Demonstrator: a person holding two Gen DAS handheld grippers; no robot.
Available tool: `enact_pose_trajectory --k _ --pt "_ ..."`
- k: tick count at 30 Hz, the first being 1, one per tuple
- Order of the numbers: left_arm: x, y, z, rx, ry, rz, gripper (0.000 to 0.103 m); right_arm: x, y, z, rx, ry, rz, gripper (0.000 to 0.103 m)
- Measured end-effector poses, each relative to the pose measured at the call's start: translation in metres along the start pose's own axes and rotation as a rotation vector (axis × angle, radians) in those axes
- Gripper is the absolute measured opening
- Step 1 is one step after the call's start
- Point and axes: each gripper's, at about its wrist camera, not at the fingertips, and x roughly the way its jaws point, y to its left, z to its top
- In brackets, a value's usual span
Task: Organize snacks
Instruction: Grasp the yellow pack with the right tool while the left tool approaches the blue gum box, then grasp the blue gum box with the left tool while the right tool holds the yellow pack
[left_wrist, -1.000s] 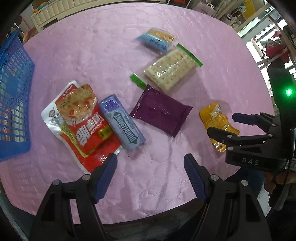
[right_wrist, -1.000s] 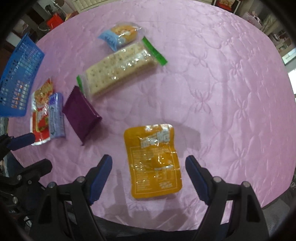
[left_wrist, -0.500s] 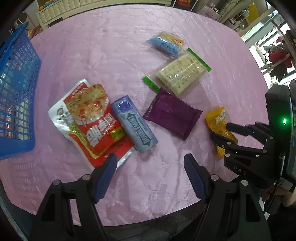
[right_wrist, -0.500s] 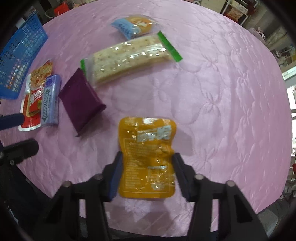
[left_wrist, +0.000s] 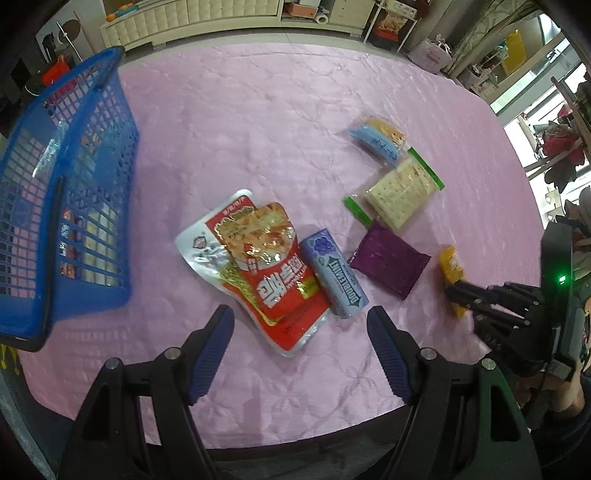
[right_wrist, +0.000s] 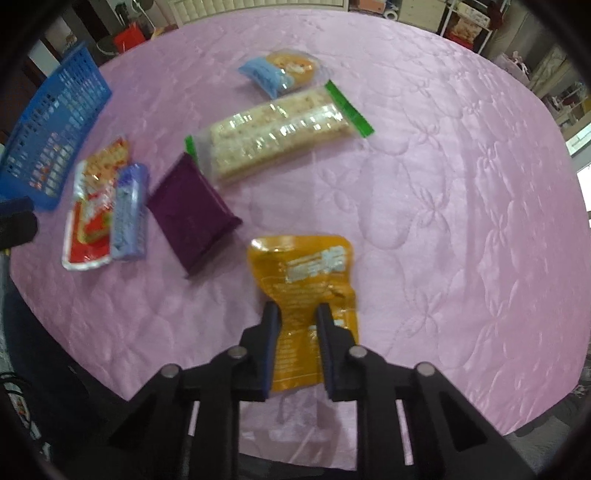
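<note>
Left wrist: blue basket (left_wrist: 92, 155), snack packets inside

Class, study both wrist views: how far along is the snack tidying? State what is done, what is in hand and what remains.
Done: the blue basket already holds some packets. In hand: the right gripper is shut on the orange pouch; the left gripper is open and empty. Left on the table: red pouch, gum pack, purple packet, crackers and blue-wrapped cake.
</note>
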Motion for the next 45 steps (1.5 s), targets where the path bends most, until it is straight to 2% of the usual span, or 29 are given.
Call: enact_pose_trajectory --k 5,11,16,21,24,29,32,34,39,41,42,43,44,45 --pt "0.003 0.002 0.002 -0.023 0.007 0.001 0.072 -0.015 0.011 0.021 -0.012 -0.026 0.021 0.006" --pt "0.019 -0.005 0.004 -0.020 0.035 -0.013 0.072 -0.023 0.007 0.036 0.012 -0.045 0.096 0.005" --pt "0.044 -0.019 0.007 -0.027 0.081 -0.034 0.072 -0.017 -0.004 0.051 0.021 -0.034 0.092 0.006" --pt "0.068 -0.040 0.009 0.002 0.115 -0.029 0.072 -0.005 -0.015 0.039 0.012 -0.028 0.065 0.006" --pt "0.076 -0.052 0.012 0.027 0.118 -0.007 0.072 0.000 -0.023 0.039 0.044 -0.018 0.091 0.006" --pt "0.090 -0.051 0.016 -0.002 0.139 0.011 0.072 -0.001 -0.034 0.035 0.062 -0.016 0.087 0.006" --pt "0.097 -0.051 0.018 -0.005 0.145 0.029 0.052 -0.006 -0.041 0.031 0.076 -0.015 0.080 0.007" --pt "0.101 -0.053 0.018 -0.017 0.158 -0.007 0.038 -0.010 -0.045 0.028 0.082 -0.013 0.077 0.009" --pt "0.102 -0.065 0.016 0.032 0.143 0.031 0.034 -0.015 -0.052 0.023 0.089 0.000 0.061 0.010" --pt "0.099 -0.069 0.013 0.055 0.127 0.034 0.032 -0.016 -0.053 0.021 0.094 0.002 0.061 0.014" --pt "0.098 -0.071 0.011 0.060 0.123 0.030 0.032 -0.017 -0.054 0.020 0.098 0.002 0.062 0.023" --pt "0.095 -0.073 0.009 0.064 0.116 0.020 0.032 -0.016 -0.054 0.020 0.102 0.002 0.063 0.038" --pt "0.091 -0.075 0.011 0.065 0.109 0.015 0.031 -0.016 -0.054 0.020 0.111 0.003 0.066 0.047" --pt "0.087 -0.076 0.009 0.068 0.097 0.010 0.031 -0.016 -0.055 0.021 0.120 0.003 0.071 0.065"
